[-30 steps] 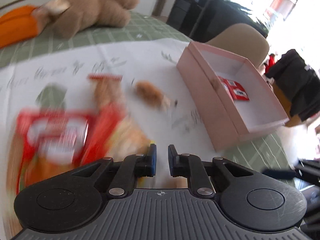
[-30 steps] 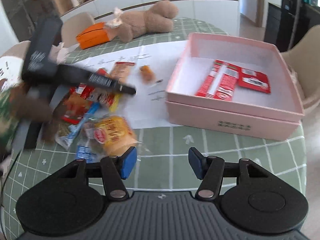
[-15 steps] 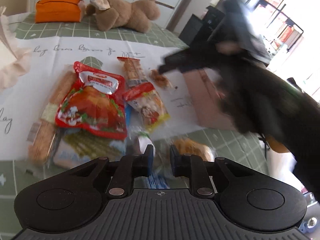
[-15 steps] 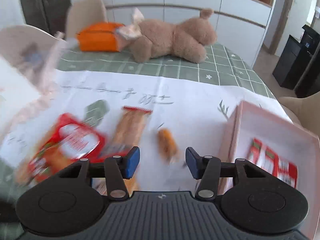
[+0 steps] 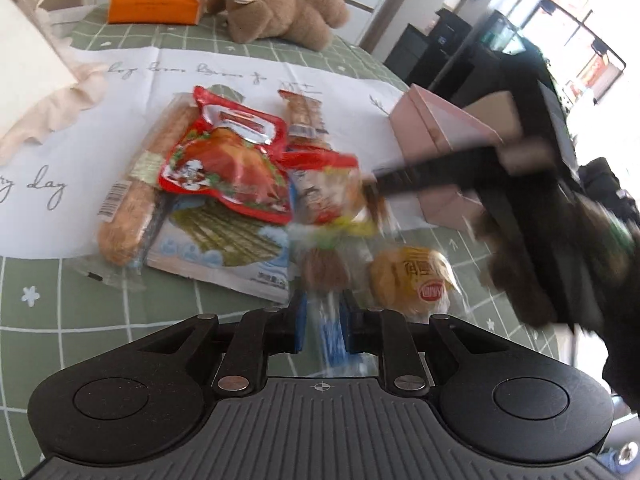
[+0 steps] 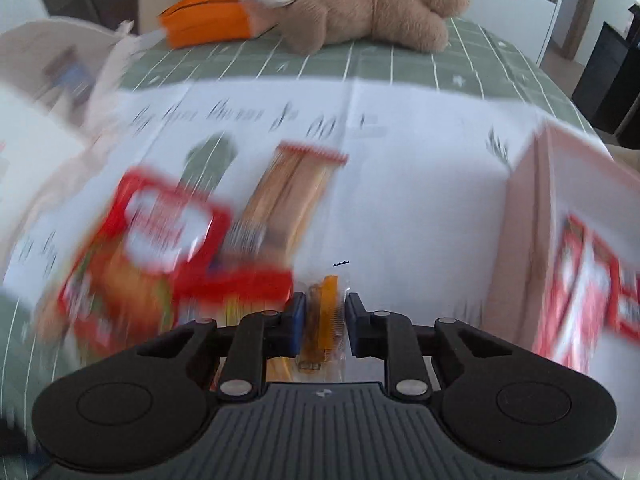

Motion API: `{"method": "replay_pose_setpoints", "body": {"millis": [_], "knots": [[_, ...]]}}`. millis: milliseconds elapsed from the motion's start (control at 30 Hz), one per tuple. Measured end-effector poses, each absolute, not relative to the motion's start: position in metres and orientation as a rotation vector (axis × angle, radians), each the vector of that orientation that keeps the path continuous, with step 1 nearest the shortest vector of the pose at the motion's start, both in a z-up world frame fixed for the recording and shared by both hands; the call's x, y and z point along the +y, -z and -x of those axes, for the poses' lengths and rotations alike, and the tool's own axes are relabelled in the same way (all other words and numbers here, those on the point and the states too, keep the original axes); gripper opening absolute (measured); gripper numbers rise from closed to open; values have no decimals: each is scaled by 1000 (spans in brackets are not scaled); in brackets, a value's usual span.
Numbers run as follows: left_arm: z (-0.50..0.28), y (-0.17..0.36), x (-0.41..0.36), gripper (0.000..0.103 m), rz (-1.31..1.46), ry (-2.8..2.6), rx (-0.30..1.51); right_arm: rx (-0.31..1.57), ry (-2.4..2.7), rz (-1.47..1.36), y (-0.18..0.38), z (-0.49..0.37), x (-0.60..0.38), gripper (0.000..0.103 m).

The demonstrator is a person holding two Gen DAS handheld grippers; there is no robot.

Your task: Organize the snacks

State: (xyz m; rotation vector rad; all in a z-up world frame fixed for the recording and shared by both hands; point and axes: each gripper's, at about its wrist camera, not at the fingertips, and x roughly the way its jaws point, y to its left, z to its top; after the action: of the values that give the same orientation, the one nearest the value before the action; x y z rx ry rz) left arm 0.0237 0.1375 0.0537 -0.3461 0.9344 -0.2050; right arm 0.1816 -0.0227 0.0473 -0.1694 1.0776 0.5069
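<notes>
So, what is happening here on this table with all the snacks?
A person with two handheld claws is sorting snacks on a green checked table. The right claw is shut on a small orange snack packet near the pink box, which already holds red packets. The left claw grips a clear blue-printed packet at the edge of the snack pile. A plush toy lies at the far side.

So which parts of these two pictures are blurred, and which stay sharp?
Left wrist view: the right claw and the dark sleeve are smeared; the red pouch is fairly sharp; the windows at upper right are overexposed. Right wrist view: the red pouch and pink box are streaked; the small orange snack in the claw is sharp.
</notes>
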Motion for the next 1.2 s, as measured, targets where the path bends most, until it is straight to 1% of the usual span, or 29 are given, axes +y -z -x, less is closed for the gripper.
{"method": "replay_pose_setpoints", "body": {"millis": [133, 367, 467, 533, 600, 633, 700, 733, 933, 1033, 1200], "knots": [[-23, -54, 118, 20, 290, 253, 950, 1076, -505, 149, -48, -127, -54, 21], [-18, -45, 95, 20, 132, 197, 971, 1025, -385, 165, -51, -66, -109, 22], [-21, -44, 93, 21, 96, 178, 961, 994, -334, 150, -56, -46, -127, 31], [-22, -44, 94, 22, 82, 166, 958, 968, -345, 115, -65, -33, -134, 51], [-25, -44, 95, 23, 84, 160, 962, 941, -374, 80, -72, -22, -137, 59], [-25, -45, 96, 23, 84, 160, 962, 934, -391, 70, -74, -16, -136, 62], [-26, -45, 94, 23, 84, 171, 962, 931, -421, 59, -74, -8, -128, 64], [-27, -45, 93, 23, 80, 180, 964, 936, -434, 57, -70, -7, -123, 67], [-35, -44, 76, 25, -35, 227, 958, 967, -439, 49, -53, 4, -105, 68], [-37, -43, 75, 26, -38, 215, 960, 966, -437, 58, -49, 8, -102, 68], [-34, -42, 74, 25, -42, 220, 969, 972, -410, 64, -48, 11, -104, 69]]}}
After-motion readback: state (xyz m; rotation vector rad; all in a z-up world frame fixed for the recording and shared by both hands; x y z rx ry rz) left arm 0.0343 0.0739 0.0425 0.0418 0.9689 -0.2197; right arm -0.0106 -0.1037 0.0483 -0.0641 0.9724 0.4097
